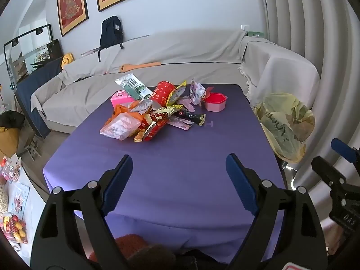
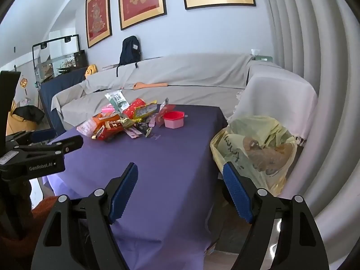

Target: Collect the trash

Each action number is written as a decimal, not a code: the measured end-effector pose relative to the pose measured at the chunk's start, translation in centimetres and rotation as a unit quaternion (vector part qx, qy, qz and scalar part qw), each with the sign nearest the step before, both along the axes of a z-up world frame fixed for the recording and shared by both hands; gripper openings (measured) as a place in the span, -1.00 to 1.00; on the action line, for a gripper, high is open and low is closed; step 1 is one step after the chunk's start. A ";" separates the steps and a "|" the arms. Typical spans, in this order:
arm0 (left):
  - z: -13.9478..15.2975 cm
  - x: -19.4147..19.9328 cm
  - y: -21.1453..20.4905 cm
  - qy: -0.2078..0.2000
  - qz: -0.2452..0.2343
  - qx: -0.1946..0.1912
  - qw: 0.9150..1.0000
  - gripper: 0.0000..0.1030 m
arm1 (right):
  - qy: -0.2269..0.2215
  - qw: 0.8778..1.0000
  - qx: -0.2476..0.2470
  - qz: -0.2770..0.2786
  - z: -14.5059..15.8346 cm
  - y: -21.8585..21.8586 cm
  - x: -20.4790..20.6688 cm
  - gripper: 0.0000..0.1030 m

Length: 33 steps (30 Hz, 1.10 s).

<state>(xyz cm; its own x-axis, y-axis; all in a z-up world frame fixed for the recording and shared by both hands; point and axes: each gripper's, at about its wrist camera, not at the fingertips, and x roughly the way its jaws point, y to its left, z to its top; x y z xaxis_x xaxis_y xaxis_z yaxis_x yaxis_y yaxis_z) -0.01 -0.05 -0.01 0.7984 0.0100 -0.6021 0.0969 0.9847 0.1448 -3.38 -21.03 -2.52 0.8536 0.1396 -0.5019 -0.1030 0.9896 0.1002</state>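
A heap of snack wrappers and packets [image 1: 155, 112] [image 2: 121, 121] lies at the far middle of the purple table [image 1: 166, 175] [image 2: 162, 168], with a red tub [image 1: 214, 102] [image 2: 173, 119] at its right side and a pink box [image 1: 121, 97] at its left. A yellow trash bag [image 1: 284, 123] [image 2: 254, 150] stands open off the table's right edge. My left gripper [image 1: 178, 159] hovers open over the near part of the table, nothing between its fingers. My right gripper [image 2: 180, 168] is open too, over the table's right edge beside the bag.
A sofa under a grey cover [image 1: 144, 67] [image 2: 180, 78] runs behind the table, with a dark backpack [image 1: 111, 31] on its back. Grey curtains [image 1: 303, 22] hang on the right. A fish tank [image 1: 31, 51] stands at the far left. Fruit and packets [image 1: 13, 202] lie on a white surface at the near left.
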 end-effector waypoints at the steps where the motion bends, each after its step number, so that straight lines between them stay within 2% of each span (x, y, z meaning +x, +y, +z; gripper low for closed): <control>1: 0.0 0.0 0.0 0.000 0.001 0.000 1.000 0.57 | 0.000 1.000 0.002 0.000 0.0 0.0 0.0 0.44; 33: 0.4 -0.6 1.2 -0.005 0.019 -0.001 1.000 0.57 | -0.004 1.000 -0.001 0.004 -0.1 0.5 0.0 0.44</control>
